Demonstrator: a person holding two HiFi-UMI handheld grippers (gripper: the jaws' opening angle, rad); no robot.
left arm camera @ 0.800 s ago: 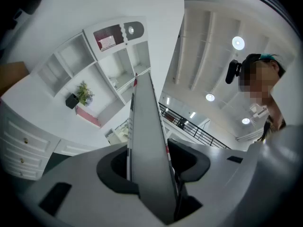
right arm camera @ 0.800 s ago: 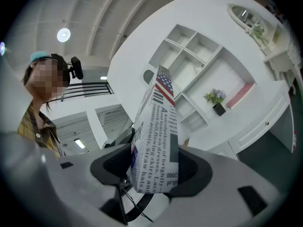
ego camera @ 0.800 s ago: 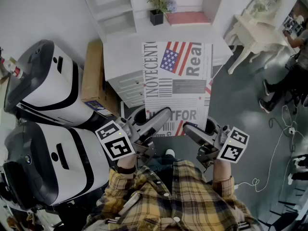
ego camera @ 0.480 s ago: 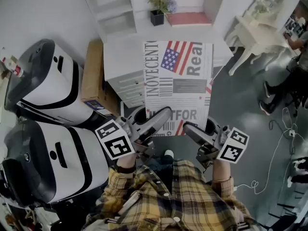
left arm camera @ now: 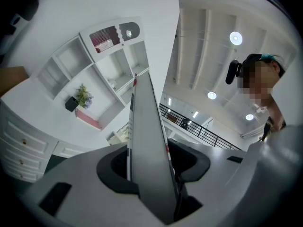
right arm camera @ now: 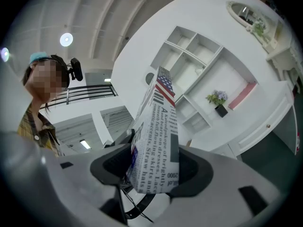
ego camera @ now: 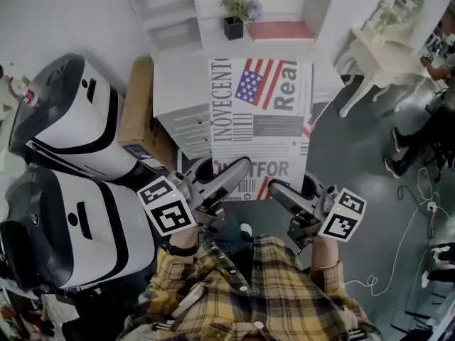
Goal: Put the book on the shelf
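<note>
Head view: person in yellow plaid shirt [ego camera: 263, 290] holds both claws up in front of a white drawer cabinet [ego camera: 178, 84].
Book: large flat book w/ newspaper-print cover and US flag [ego camera: 260, 126], upright, cover turned to the head camera. It is held in the air by its lower edge, not on the shelf.
L side: left claw [left arm camera: 150, 162] is clamped on the book's lower-left part; book is seen edge-on between both pads.
R side: right claw [right arm camera: 154, 167] is clamped on the lower-right part, printed spine towards the camera.
Shelf: white open shelf unit w/ several compartments [ego camera: 170, 9] behind the book. At its bottom level are a green plant in black pot [ego camera: 234, 13] and a flat pink thing [ego camera: 279, 28].
Nearby: brown cardboard box [ego camera: 135, 105] just beside the cabinet.
</note>
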